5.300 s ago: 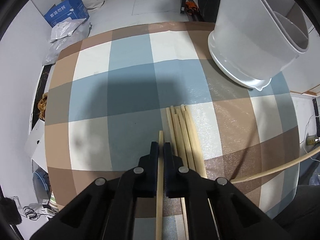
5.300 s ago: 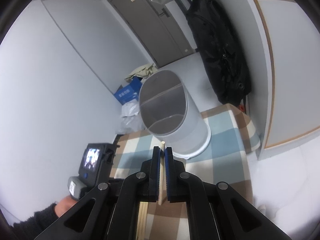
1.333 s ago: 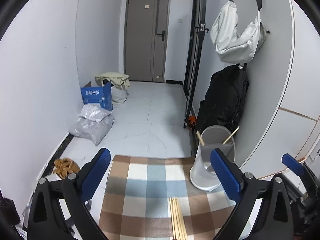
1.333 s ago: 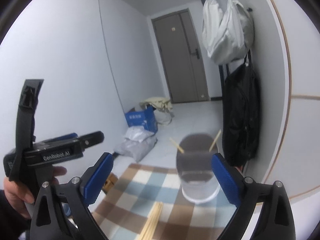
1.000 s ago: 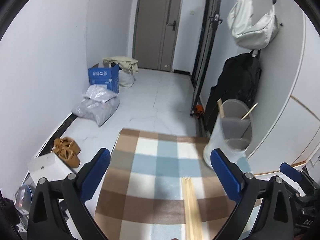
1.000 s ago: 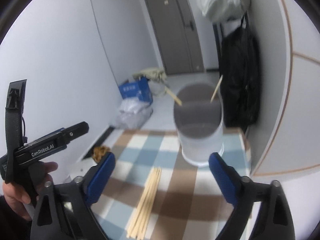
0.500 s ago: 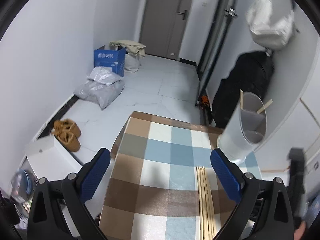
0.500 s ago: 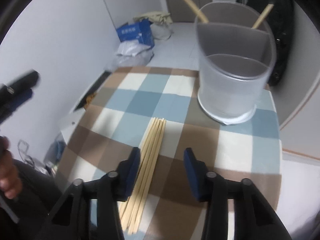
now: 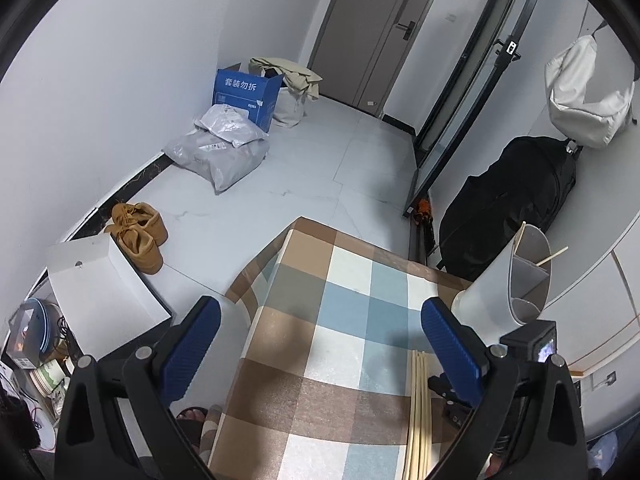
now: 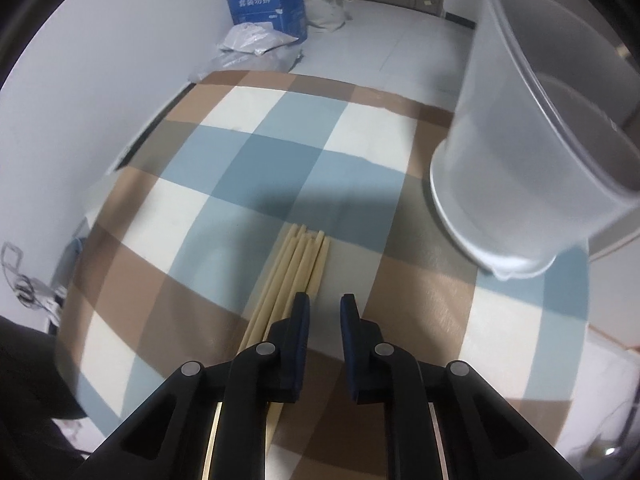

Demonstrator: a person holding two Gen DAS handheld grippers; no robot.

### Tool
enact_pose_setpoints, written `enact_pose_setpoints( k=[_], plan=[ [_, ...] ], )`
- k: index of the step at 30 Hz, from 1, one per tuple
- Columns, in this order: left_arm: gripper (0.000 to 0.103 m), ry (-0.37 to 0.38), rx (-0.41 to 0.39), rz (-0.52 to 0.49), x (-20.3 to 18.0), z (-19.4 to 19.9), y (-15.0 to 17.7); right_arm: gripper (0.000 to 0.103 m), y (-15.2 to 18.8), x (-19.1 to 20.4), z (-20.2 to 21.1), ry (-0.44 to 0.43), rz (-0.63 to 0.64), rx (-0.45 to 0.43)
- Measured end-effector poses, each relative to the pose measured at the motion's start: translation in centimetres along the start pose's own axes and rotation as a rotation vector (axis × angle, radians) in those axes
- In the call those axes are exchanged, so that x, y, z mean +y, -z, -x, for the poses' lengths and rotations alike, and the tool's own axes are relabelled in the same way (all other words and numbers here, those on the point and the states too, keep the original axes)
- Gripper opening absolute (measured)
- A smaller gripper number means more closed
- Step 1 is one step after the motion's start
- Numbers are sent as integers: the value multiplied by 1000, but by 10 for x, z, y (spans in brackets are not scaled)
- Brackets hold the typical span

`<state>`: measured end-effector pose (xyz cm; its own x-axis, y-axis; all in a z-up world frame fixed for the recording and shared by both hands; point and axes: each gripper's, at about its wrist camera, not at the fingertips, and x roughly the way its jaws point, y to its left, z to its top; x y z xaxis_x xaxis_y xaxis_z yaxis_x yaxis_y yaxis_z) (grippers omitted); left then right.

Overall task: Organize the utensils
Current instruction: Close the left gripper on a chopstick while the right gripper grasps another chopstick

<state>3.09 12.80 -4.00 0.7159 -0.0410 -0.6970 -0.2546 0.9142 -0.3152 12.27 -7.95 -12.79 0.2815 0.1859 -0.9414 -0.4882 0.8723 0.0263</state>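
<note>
Several wooden chopsticks [image 10: 296, 266] lie side by side on the checked tablecloth [image 10: 256, 152]; they also show in the left wrist view [image 9: 420, 404]. A translucent white divided holder [image 10: 536, 148] stands at the right; in the left wrist view the holder [image 9: 504, 292] has two chopsticks [image 9: 554, 255] leaning in it. My right gripper [image 10: 325, 308] is low over the near ends of the chopsticks, partly open with a narrow gap and empty. My left gripper [image 9: 318, 336] is wide open, empty, held high above the table's left side.
The small table's far and left edges drop to a tiled floor with a blue box [image 9: 246, 94], grey bags [image 9: 218, 152], brown shoes [image 9: 138, 236] and a white box [image 9: 100, 292]. A black bag [image 9: 516, 196] leans on the right wall behind the holder.
My right gripper has dropped close to the chopsticks and narrowed its jaws. My left gripper has tilted down a little and stays wide open.
</note>
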Motion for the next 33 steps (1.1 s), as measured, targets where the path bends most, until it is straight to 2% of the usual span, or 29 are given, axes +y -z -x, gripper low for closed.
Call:
enact_pose_setpoints(
  k=[4,6,11,16,20,23,28,30,33],
  plan=[
    [98,8,9,-4,1,-1,-1,15,-8,6,-3,21,22,25],
    [98,10,15,4,3,-1,-1,16,-11,10,-8,38,42,65],
    [98,-5,13,36,11,-1,-6,16,-17,14,-7,64,73,58],
    [98,-31,33,45,16,-7,-5,5,-15,5,-3,40,22,37],
    [98,-60,64,18,15,-15,1,5,-7,-10,21,10,-51,-36],
    [98,-52,130,-25,6,-25,10,5,4,-23,51,-32,-100,-106],
    [98,-35,248,-165,-20,-45,34,5,28,-54,98,-119,-239,-231],
    [98,-26,319,-218,-32,-57,50,5,31,-69,103,-164,-315,-257],
    [98,-20,385,-305,-49,-69,68,5,41,-93,106,-255,-440,-318]
  ],
)
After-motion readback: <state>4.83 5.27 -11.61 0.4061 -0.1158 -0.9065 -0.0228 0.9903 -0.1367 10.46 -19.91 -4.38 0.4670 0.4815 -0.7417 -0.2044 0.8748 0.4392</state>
